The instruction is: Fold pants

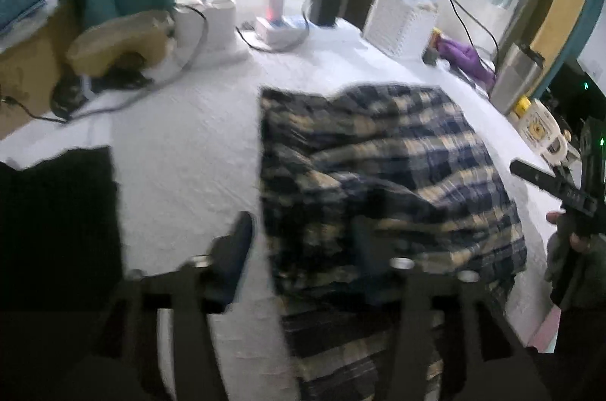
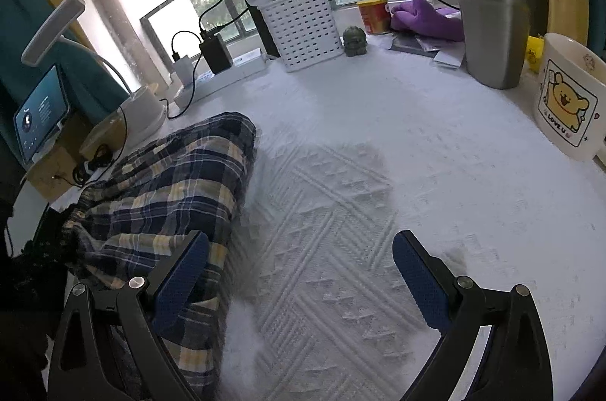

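Observation:
The navy, cream and yellow plaid pants (image 1: 386, 173) lie bunched and folded over on the white textured cloth (image 1: 181, 143). My left gripper (image 1: 303, 242) hovers over their near left edge with its fingers spread; the right finger is blurred against the fabric. In the right wrist view the pants (image 2: 166, 188) lie at the left. My right gripper (image 2: 299, 276) is open and empty over bare cloth, its left pad (image 2: 181, 279) above the pants' edge. The right gripper also shows at the left wrist view's right edge (image 1: 545, 181).
A white basket (image 2: 303, 25), steel tumbler (image 2: 492, 10), bear mug (image 2: 568, 101), purple cloth (image 2: 428, 18), power strip with cables (image 2: 219, 75), desk lamp (image 2: 53, 25) and tablet (image 2: 41, 113) ring the far side. A dark garment (image 1: 57, 211) lies left.

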`<control>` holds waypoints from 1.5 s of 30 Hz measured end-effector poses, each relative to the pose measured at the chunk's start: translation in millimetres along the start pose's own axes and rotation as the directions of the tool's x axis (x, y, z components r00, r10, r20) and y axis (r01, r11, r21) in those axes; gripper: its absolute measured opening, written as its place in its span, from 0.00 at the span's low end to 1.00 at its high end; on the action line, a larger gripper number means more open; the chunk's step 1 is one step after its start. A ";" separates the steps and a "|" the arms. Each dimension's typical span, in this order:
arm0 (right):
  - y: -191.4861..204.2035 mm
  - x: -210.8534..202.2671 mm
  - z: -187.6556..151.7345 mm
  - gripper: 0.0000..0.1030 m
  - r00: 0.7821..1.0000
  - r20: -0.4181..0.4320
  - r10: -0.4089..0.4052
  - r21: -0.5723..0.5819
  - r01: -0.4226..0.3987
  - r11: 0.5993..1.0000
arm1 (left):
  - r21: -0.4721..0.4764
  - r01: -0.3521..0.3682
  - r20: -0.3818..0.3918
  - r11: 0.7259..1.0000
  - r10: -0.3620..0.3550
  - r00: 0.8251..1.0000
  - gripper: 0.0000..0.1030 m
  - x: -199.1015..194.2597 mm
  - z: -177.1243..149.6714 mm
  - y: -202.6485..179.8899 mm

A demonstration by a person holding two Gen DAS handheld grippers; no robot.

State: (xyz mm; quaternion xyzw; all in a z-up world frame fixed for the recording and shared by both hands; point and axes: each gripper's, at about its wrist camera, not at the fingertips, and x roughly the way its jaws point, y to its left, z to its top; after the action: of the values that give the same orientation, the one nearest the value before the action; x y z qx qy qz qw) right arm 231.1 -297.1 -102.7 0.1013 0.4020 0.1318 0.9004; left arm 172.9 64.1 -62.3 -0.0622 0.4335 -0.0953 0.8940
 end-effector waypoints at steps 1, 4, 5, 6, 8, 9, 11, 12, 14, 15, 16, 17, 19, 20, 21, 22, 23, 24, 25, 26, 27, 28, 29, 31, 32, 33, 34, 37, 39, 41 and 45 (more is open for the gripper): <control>0.9 0.9 0.6 0.95 1.000 -0.001 0.002 -0.003 -0.002 1.000 | -0.009 0.006 0.010 1.000 -0.006 1.000 0.58 -4.2 3.4 4.4; 2.6 2.8 2.8 0.95 1.000 -0.002 0.002 -0.013 -0.002 1.000 | -0.012 0.010 0.025 1.000 -0.009 1.000 0.64 -6.9 11.9 8.7; 2.2 3.4 3.6 0.95 1.000 -0.004 0.002 -0.014 -0.002 1.000 | -0.005 0.009 0.029 1.000 -0.008 1.000 0.64 -6.5 14.8 8.9; 2.1 4.2 4.5 0.95 1.000 -0.007 0.003 -0.012 -0.003 1.000 | 0.006 0.006 0.029 1.000 -0.006 1.000 0.64 -5.6 18.6 7.2; 0.0 4.7 6.7 0.95 1.000 -0.012 0.013 0.000 -0.013 1.000 | 0.018 0.009 0.037 1.000 -0.009 0.999 0.64 -8.6 24.2 3.6; -1.5 4.5 8.5 0.95 1.000 -0.012 0.017 0.006 -0.017 1.000 | 0.016 0.014 0.064 1.000 -0.015 0.998 0.64 -14.7 28.8 2.2; -2.7 4.0 11.3 0.95 1.000 -0.006 0.013 0.005 -0.013 1.000 | 0.011 0.034 0.091 0.999 -0.034 0.995 0.64 -23.8 32.8 3.7; -3.6 4.7 13.2 0.95 1.000 -0.004 0.008 0.004 -0.008 1.000 | 0.011 0.038 0.090 0.999 -0.039 0.995 0.64 -26.1 34.4 4.5; -4.8 6.2 16.4 0.95 1.000 -0.002 0.005 0.006 -0.005 1.000 | 0.018 0.024 0.077 1.000 -0.026 0.997 0.64 -26.3 34.6 5.8; -5.5 7.3 18.5 0.95 1.000 -0.001 0.005 0.008 -0.005 1.000 | 0.023 0.019 0.073 1.000 -0.020 0.997 0.64 -24.8 33.9 6.6; -5.3 8.4 20.8 0.95 1.000 0.001 0.008 0.005 -0.008 1.000 | 0.026 0.014 0.068 1.000 -0.016 0.998 0.64 -22.3 33.9 7.4; -4.8 9.3 22.3 0.95 1.000 0.003 0.012 0.001 -0.012 1.000 | 0.027 0.005 0.061 1.000 -0.007 0.998 0.64 -17.4 34.3 9.0; -0.4 12.0 25.8 0.95 1.000 0.005 0.022 -0.021 -0.022 1.000 | 0.021 -0.003 0.058 1.000 0.002 0.998 0.64 -8.7 35.9 11.0; 1.7 13.2 27.1 0.95 1.000 0.005 0.027 -0.033 -0.027 0.999 | 0.021 0.004 0.055 1.000 -0.006 0.998 0.64 -1.9 37.8 11.8; 4.8 14.4 28.7 0.95 0.999 0.005 0.037 -0.050 -0.036 0.998 | 0.024 0.012 0.053 1.000 -0.013 0.998 0.64 2.7 38.7 11.9; 8.9 15.2 30.5 0.92 0.999 0.005 0.052 -0.073 -0.051 0.996 | 0.031 0.015 0.050 0.999 -0.016 0.999 0.64 7.9 40.1 11.4; 13.3 16.0 32.4 0.78 0.998 0.007 0.060 -0.094 -0.059 0.994 | 0.042 0.011 0.047 0.999 -0.013 0.999 0.64 13.4 42.0 10.7; 16.7 17.4 34.0 0.65 0.998 0.003 0.059 -0.109 -0.058 0.992 | 0.058 -0.003 0.041 0.998 0.000 0.999 0.64 20.9 44.8 8.9; 20.0 20.0 35.8 0.63 0.998 -0.003 0.055 -0.124 -0.055 0.991 | 0.069 -0.013 0.037 0.998 0.011 0.999 0.64 25.4 46.7 7.7; 23.3 23.1 38.1 0.62 0.998 -0.008 0.055 -0.136 -0.055 0.989 | 0.078 -0.019 0.034 0.997 0.016 0.999 0.64 29.0 48.4 6.7; 26.0 25.7 40.8 0.61 0.998 -0.009 0.059 -0.145 -0.060 0.988 | 0.090 -0.014 0.034 0.996 0.011 0.999 0.64 33.0 50.6 5.6; 28.4 27.2 43.0 0.61 0.998 -0.007 0.064 -0.151 -0.064 0.986 | 0.098 -0.004 0.034 0.995 0.001 0.999 0.64 35.7 52.1 5.4; 31.8 28.9 45.3 0.59 0.997 -0.007 0.071 -0.162 -0.071 0.984 | 0.105 0.002 0.032 0.994 -0.005 0.999 0.64 38.5 53.4 5.3; 41.0 32.8 50.1 0.57 0.997 -0.007 0.083 -0.197 -0.083 0.977 | 0.117 0.010 0.030 0.993 -0.014 0.999 0.64 44.2 55.4 6.2; 44.6 35.1 51.7 0.57 0.996 -0.009 0.087 -0.208 -0.087 0.974 | 0.118 0.016 0.032 0.993 -0.020 0.999 0.64 45.7 55.5 7.0; 48.4 37.7 53.7 0.56 0.996 -0.013 0.091 -0.219 -0.092 0.971 | 0.117 0.026 0.037 0.993 -0.031 0.999 0.64 47.3 56.4 8.1; 53.1 41.7 56.4 0.56 0.995 -0.018 0.095 -0.234 -0.096 0.967 | 0.118 0.033 0.038 0.992 -0.038 0.999 0.64 48.6 56.7 8.9; 66.3 51.7 64.3 0.55 0.994 -0.031 0.103 -0.280 -0.107 0.954 | 0.131 0.049 0.043 0.990 -0.055 0.998 0.54 51.5 57.5 8.1; 75.4 58.0 67.3 0.53 0.994 -0.038 0.103 -0.315 -0.110 0.943 | 0.139 0.072 0.040 0.988 -0.078 0.996 0.42 53.5 57.8 6.6; 84.1 67.6 69.3 0.52 0.993 -0.060 0.098 -0.357 -0.113 0.927 | 0.151 0.073 0.040 0.986 -0.080 0.996 0.38 54.8 57.6 4.4; 99.7 83.2 66.0 0.52 0.993 -0.101 0.054 -0.458 -0.095 0.884 | 0.168 0.084 0.042 0.982 -0.093 0.995 0.31 54.0 59.6 0.6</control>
State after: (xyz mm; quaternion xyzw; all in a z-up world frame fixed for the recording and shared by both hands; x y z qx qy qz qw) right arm 318.5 -181.4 -88.6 -0.1064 0.3930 0.2624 0.8749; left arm 252.6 54.2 -66.9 -0.0091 0.3983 -0.1691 0.9015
